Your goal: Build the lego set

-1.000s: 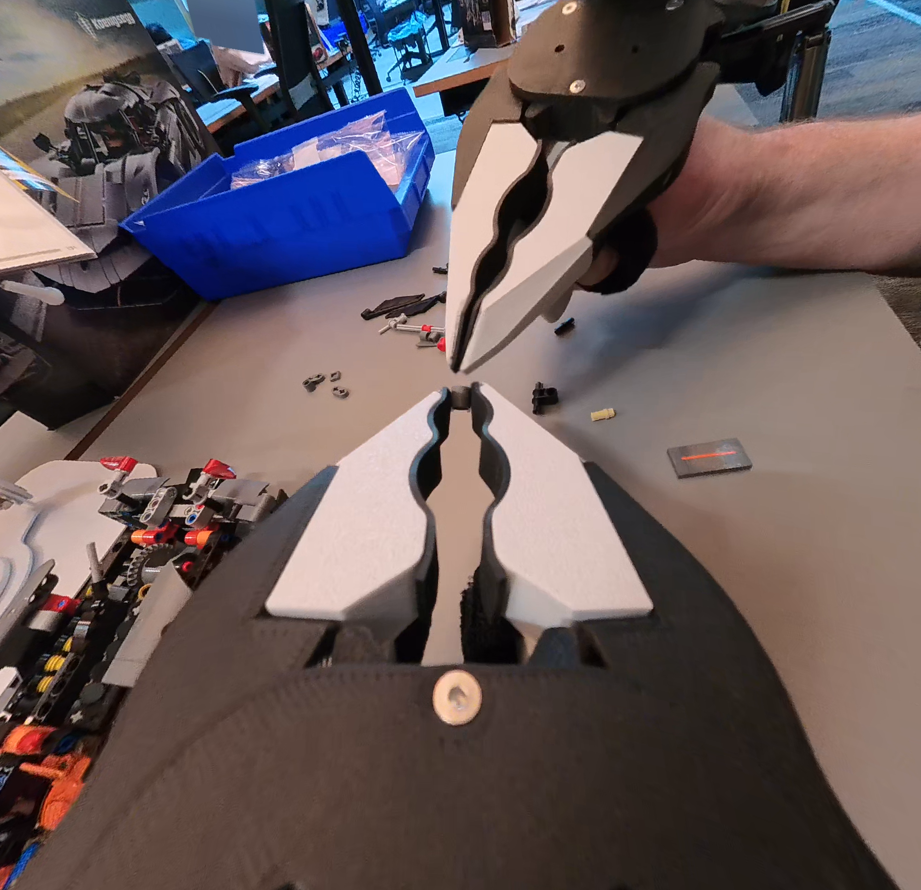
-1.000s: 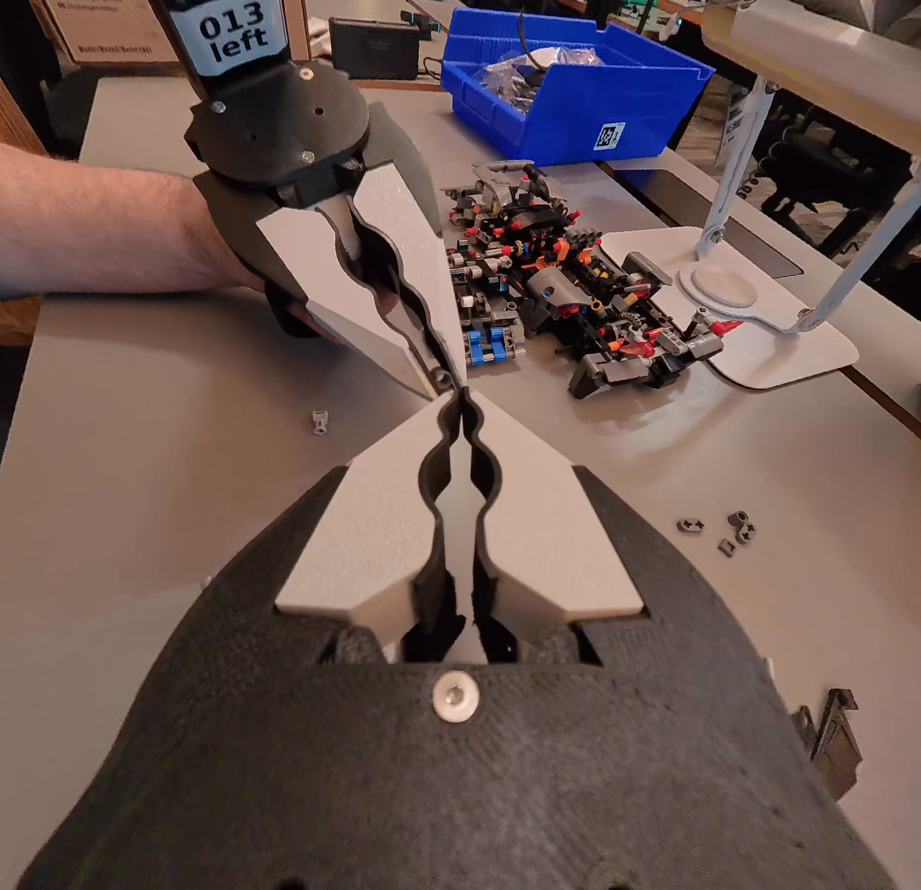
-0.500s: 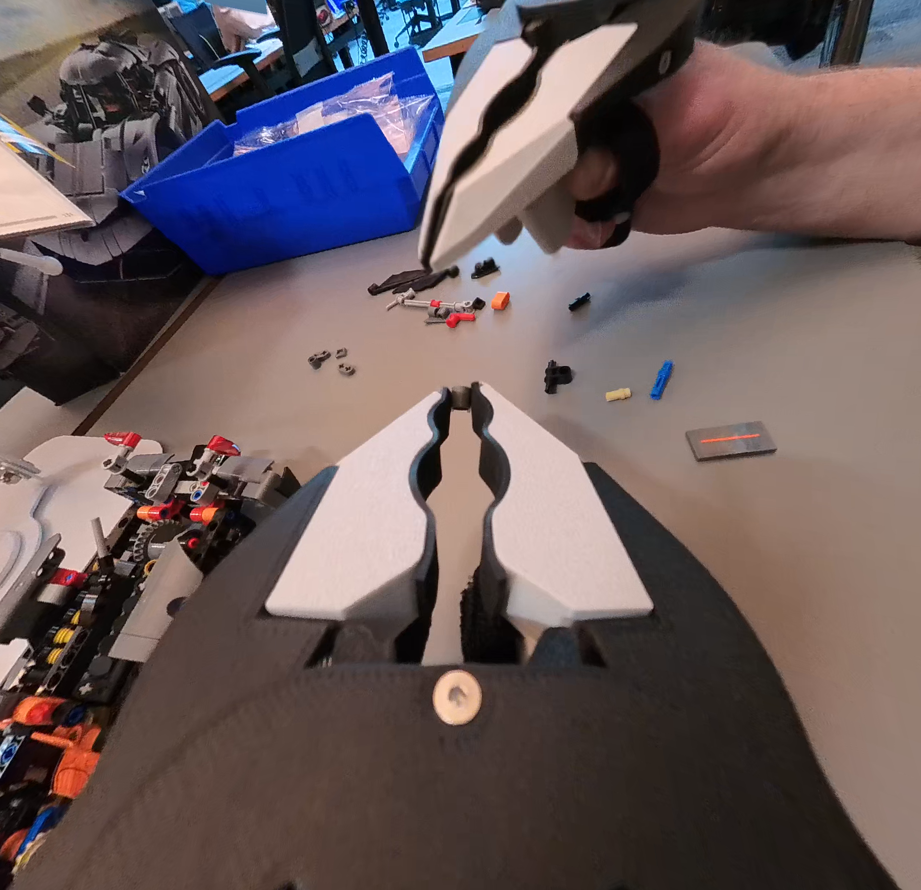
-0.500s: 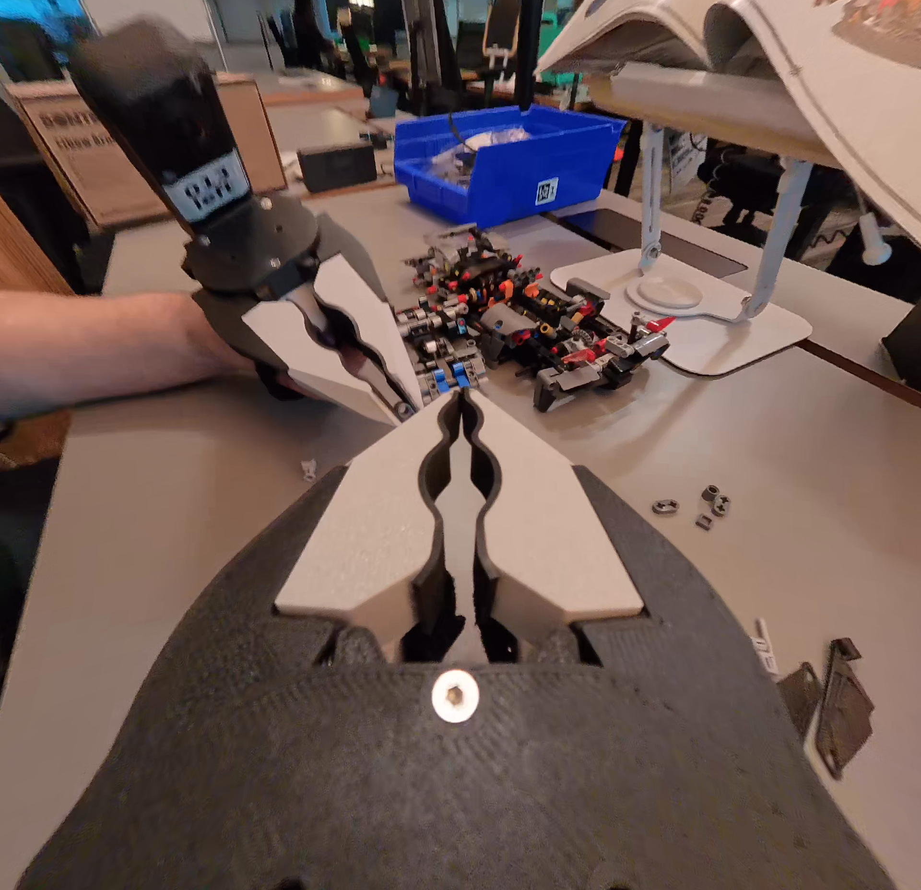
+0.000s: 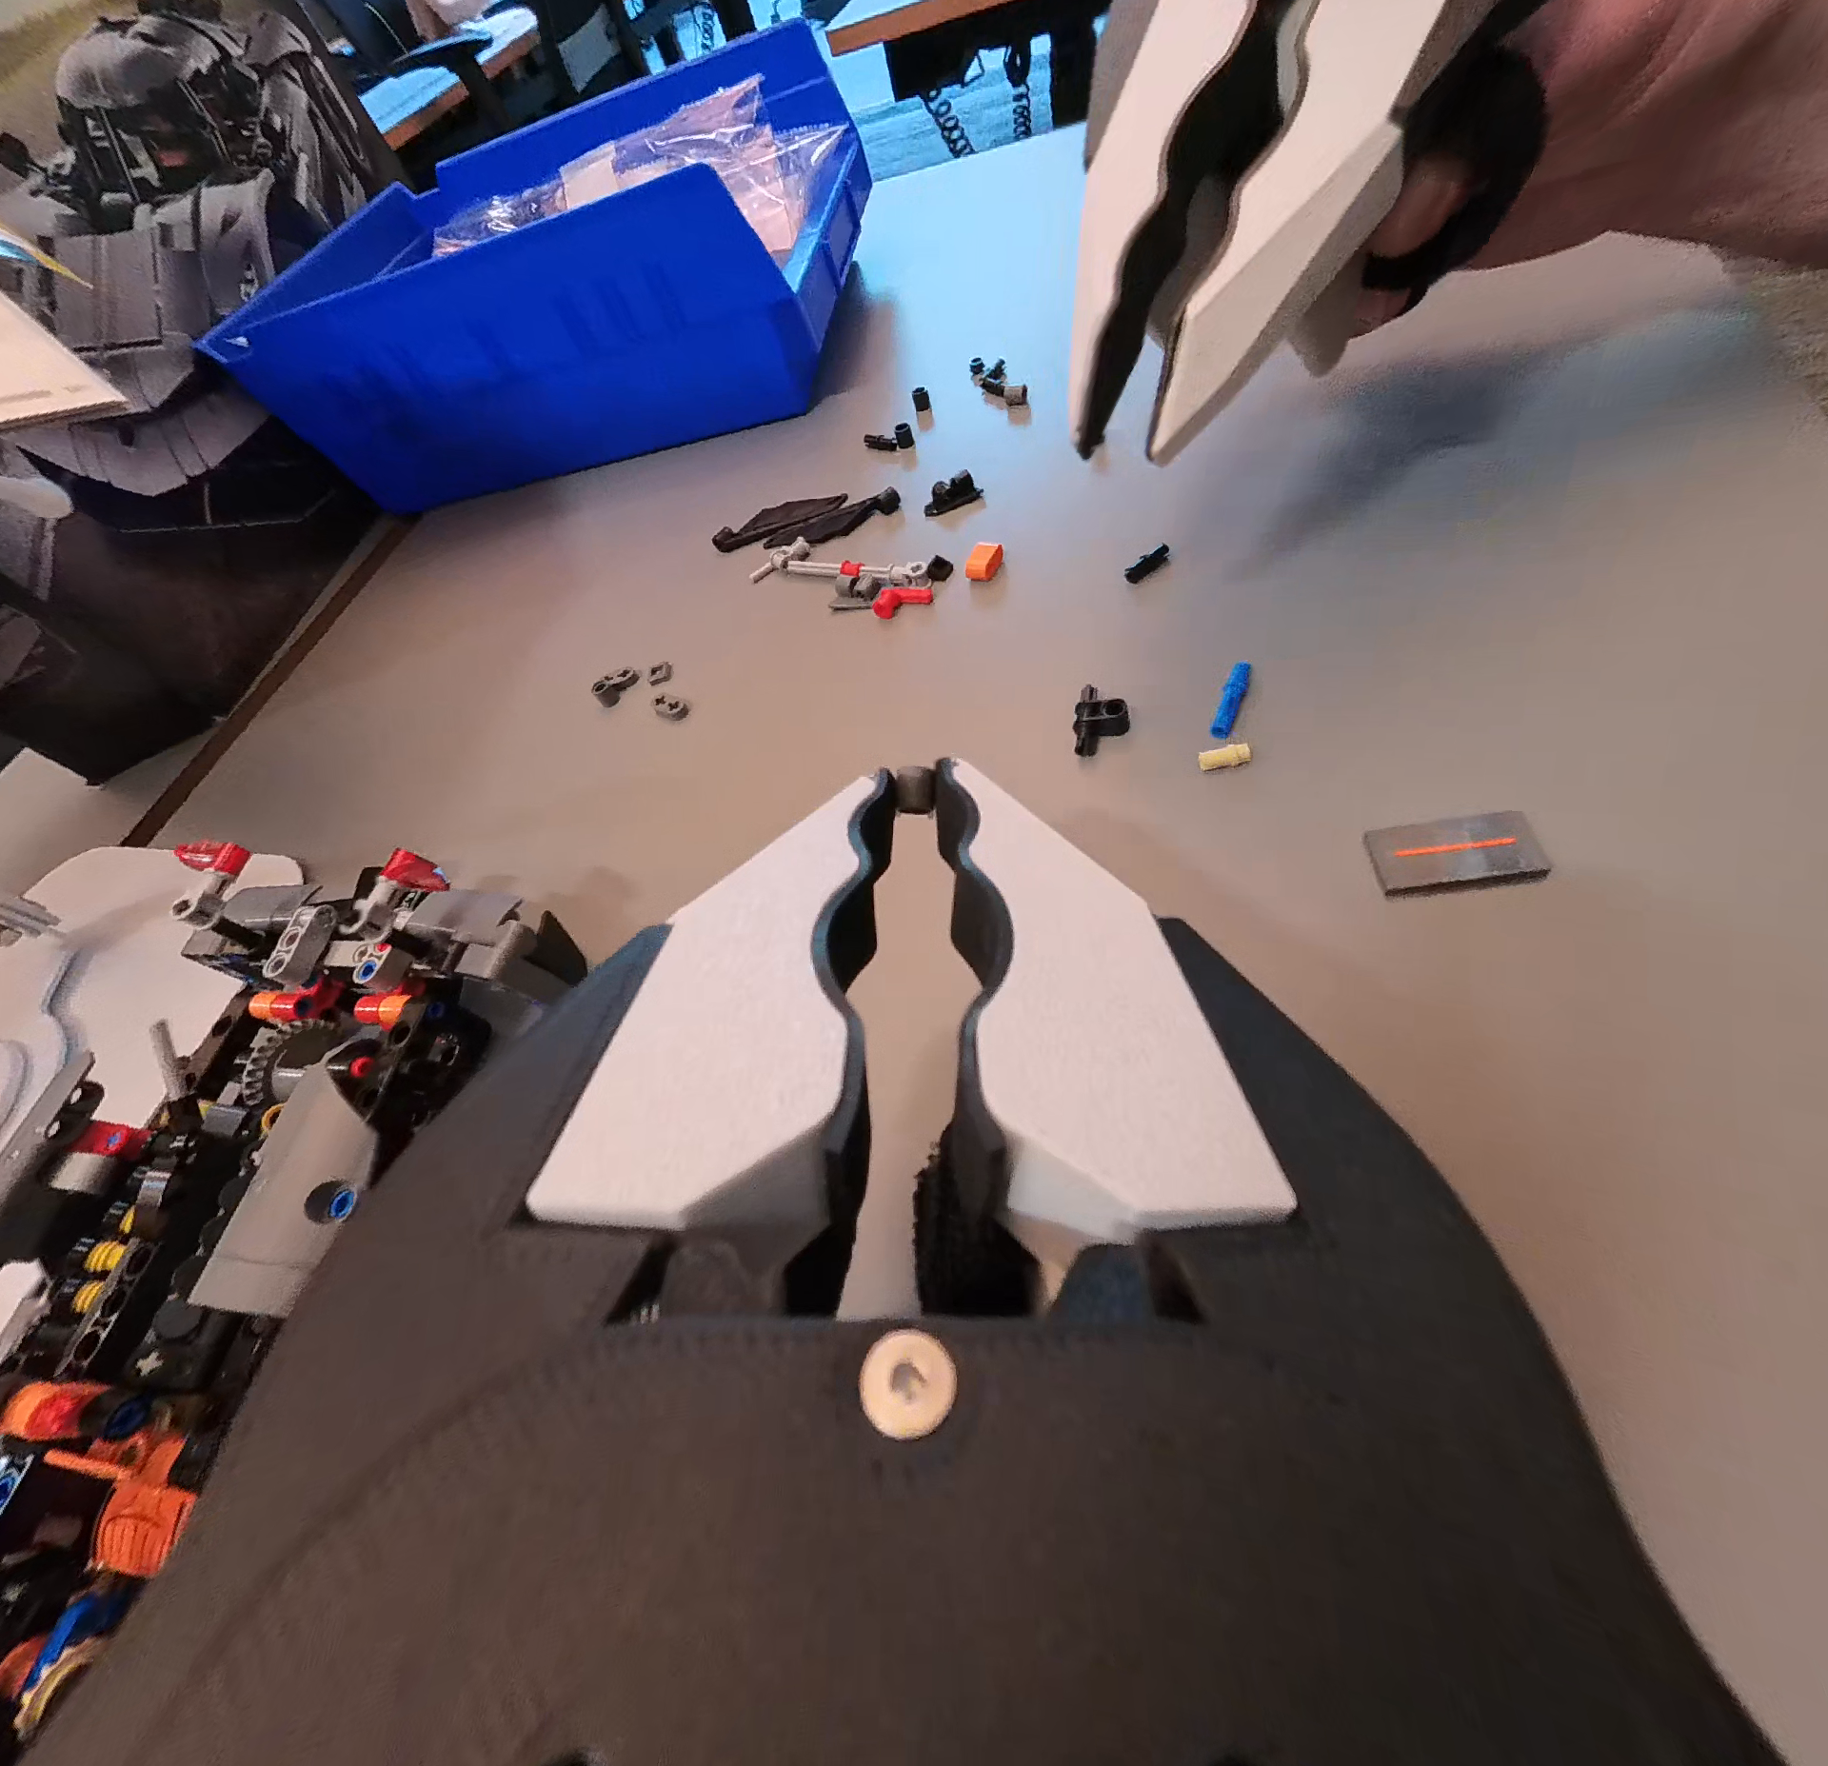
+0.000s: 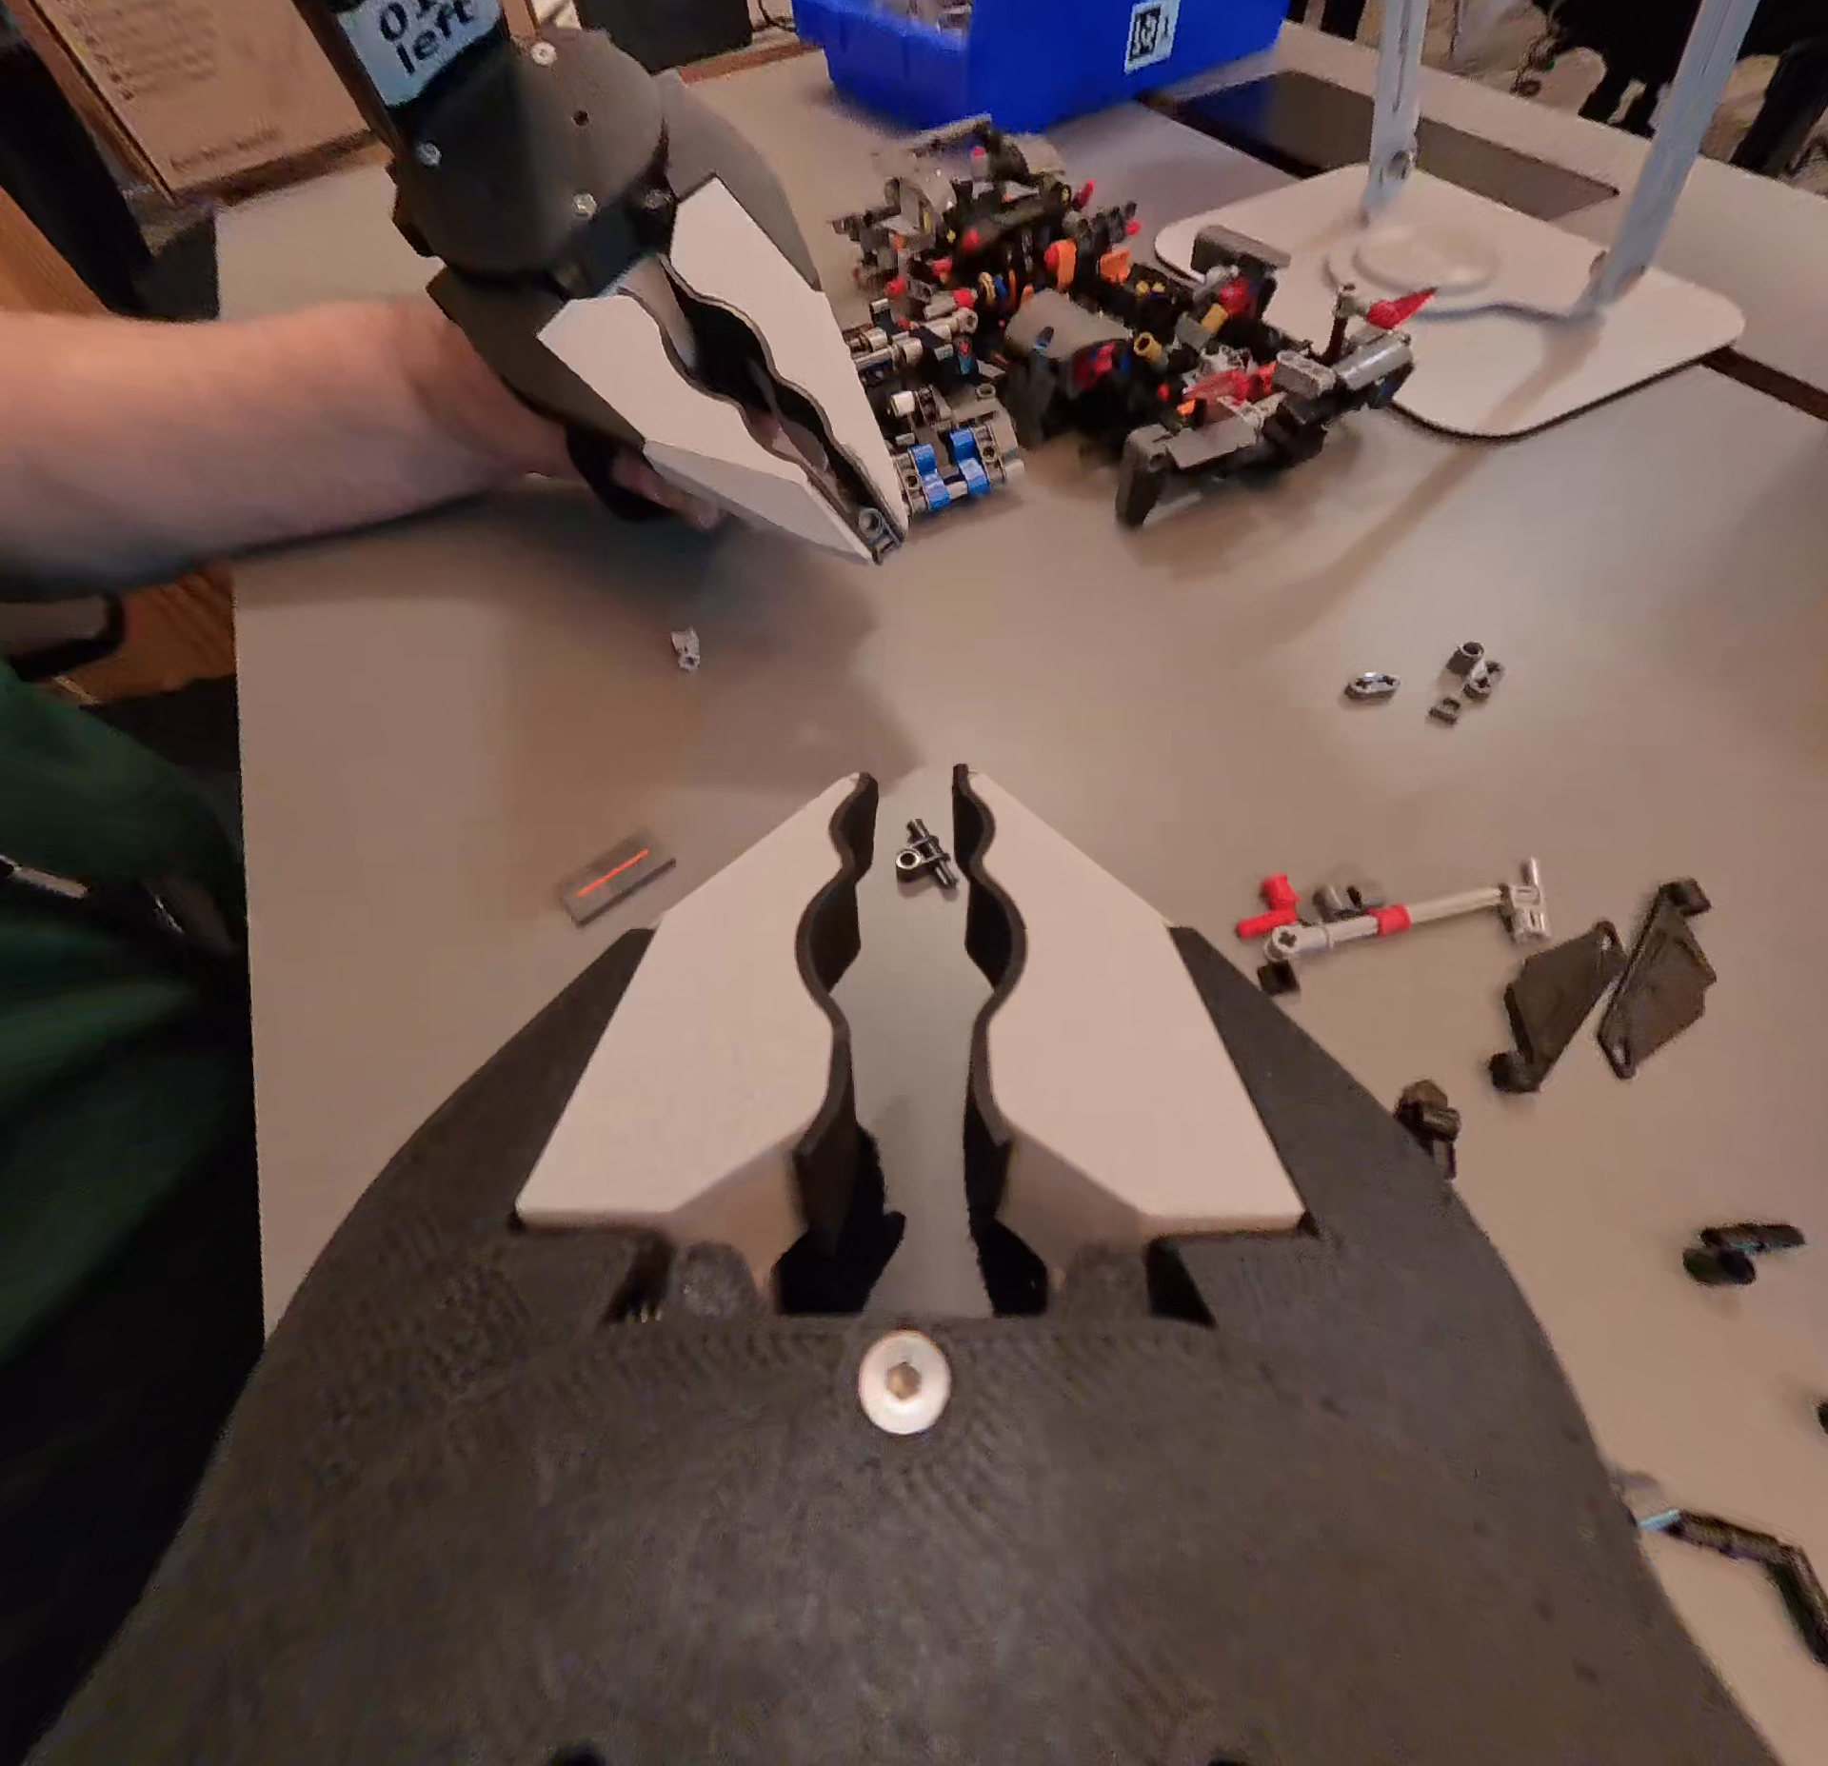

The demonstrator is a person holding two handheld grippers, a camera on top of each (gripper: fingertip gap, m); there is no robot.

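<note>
Right gripper point(image 6: 915, 779) is parted a little with nothing in it, and it's hanging right over a small black connector piece with a ring on one side point(image 6: 925, 856) lying loose on the grey bench point(image 6: 1138, 650). In the right wrist view the piece sits just short of the tips, pretty much centred in the gap. Its long axis runs at a slant, not square to the fingers, so I'd guess a small wrist twist is needed before closing. The left wrist view shows the same black connector beside a short blue pin point(image 5: 1231, 699) and a small cream pin point(image 5: 1225, 755), with the right gripper up above the bench and well back from it. So it's a drop down and forward, and the right side is clearly the one lined up for it.

Left gripper point(image 5: 915, 774) is pinched down on a tiny dark grey round piece point(image 5: 915, 789) at its very tips. It's hovering just beside the blue end of the half-built, many-coloured technic-style chassis model point(image 6: 1088, 334), which sits on the bench next to a white stand base point(image 6: 1583, 334).

Writing-wise: there's a white label sticker on the left gripper's handle, a square code sticker on the blue plastic parts bin point(image 5: 554, 334), and printed text on a brown cardboard box at the back. The flat dark grey tile with an orange stripe point(image 5: 1456, 850) has no text I can make out.
</note>
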